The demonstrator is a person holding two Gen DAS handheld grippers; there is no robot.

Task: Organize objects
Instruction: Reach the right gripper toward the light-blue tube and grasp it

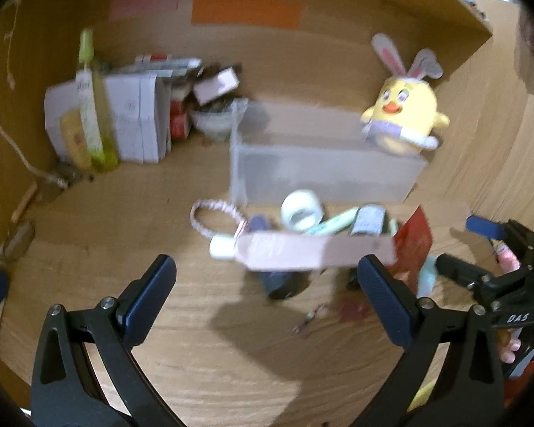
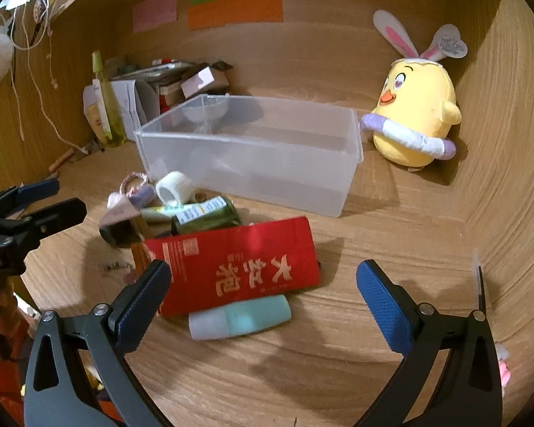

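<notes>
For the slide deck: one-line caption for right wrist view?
Open right gripper above red packet before clear bin.

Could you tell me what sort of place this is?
Probably a home desk nook with wooden walls: coloured paper notes stuck on the back panel, a yellow plush chick with bunny ears, and a clear plastic storage bin.

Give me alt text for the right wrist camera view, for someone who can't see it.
An open right claw hovers over a red packet and a mint tube in a clutter pile on a wooden desk. Behind sits an empty clear plastic bin, with a yellow chick plush at the right; the left claw shows at the left edge.
</notes>
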